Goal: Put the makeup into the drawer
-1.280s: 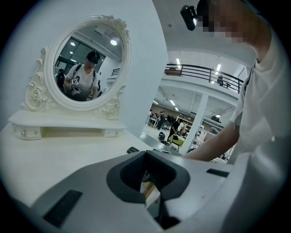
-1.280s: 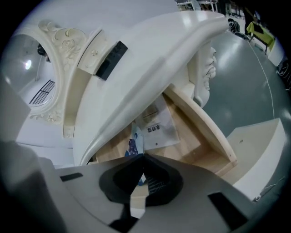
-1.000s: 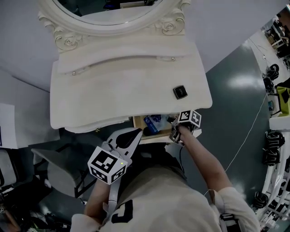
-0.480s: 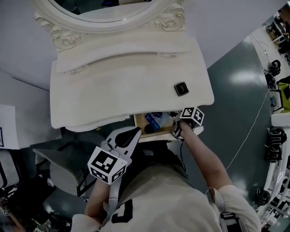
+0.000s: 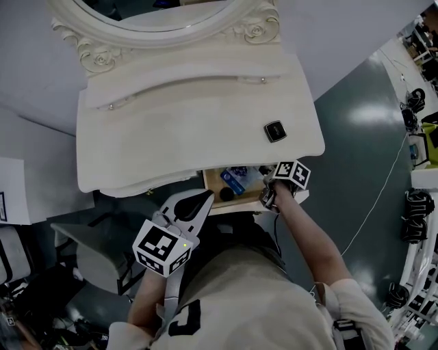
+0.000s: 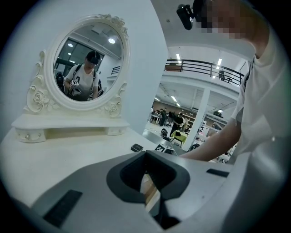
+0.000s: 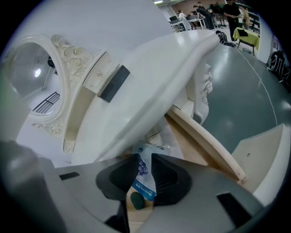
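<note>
A wooden drawer (image 5: 239, 204) stands pulled out under the right half of the white dressing table (image 5: 137, 150). Inside it lie a blue packet (image 5: 233, 180) and a dark round piece (image 5: 226, 195). My right gripper (image 5: 268, 197) is at the drawer's right front corner, pointing down into it. Its jaws have just been opening and now stand slightly apart. In the right gripper view, the blue packet (image 7: 142, 179) shows through the gap of the right gripper (image 7: 144, 159), below the pads and untouched. A black compact (image 5: 274, 131) rests on the tabletop. My left gripper (image 5: 203, 199) hovers shut, holding nothing, left of the drawer.
An oval mirror (image 5: 164, 14) in a carved frame stands at the table's back, above a low shelf (image 5: 185, 85) with small knobs. A grey seat (image 5: 96, 253) sits low on the left. Green floor (image 5: 356, 157) with a thin cable lies to the right.
The drawer has come out a little further from under the tabletop, showing more of its contents. My right gripper has shifted slightly right with it. The left gripper has stayed put.
</note>
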A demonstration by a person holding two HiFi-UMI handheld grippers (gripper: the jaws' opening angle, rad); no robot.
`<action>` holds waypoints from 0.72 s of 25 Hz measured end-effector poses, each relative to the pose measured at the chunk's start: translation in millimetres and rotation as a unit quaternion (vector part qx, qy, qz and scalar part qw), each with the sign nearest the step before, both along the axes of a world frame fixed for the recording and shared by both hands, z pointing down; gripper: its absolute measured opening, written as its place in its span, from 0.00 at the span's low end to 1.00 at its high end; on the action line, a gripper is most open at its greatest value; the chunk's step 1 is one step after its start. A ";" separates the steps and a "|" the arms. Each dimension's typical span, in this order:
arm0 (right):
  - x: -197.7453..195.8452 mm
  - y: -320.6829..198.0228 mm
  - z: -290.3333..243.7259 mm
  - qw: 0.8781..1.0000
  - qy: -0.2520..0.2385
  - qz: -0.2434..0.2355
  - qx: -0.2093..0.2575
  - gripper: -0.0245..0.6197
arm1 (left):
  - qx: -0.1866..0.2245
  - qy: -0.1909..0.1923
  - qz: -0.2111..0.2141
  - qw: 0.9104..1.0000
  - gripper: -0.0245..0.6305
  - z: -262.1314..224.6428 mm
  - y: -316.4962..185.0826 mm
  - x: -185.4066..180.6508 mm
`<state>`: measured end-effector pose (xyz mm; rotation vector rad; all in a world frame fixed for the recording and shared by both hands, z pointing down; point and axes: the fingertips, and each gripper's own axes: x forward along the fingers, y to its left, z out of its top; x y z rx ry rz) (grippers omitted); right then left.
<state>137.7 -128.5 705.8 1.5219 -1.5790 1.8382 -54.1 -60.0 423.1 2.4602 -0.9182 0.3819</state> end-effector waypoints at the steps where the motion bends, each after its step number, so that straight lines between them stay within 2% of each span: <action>1: 0.1 0.3 -1.0 1.000 -0.001 -0.003 0.002 0.16 | 0.001 0.000 0.000 1.000 0.12 0.2 0.3 0.4; 10: -14.1 3.2 -29.5 0.998 -0.024 -0.045 0.045 0.17 | 0.008 0.002 0.001 1.000 0.12 -4.3 1.9 0.0; 14: -19.3 2.4 -50.2 0.995 -0.046 -0.047 0.074 0.17 | 0.013 0.006 0.000 1.000 0.12 -8.0 4.2 -1.5; 18: -18.0 1.3 -70.0 0.993 -0.054 -0.046 0.099 0.10 | 0.020 0.014 -0.003 1.000 0.12 -14.5 3.7 -5.2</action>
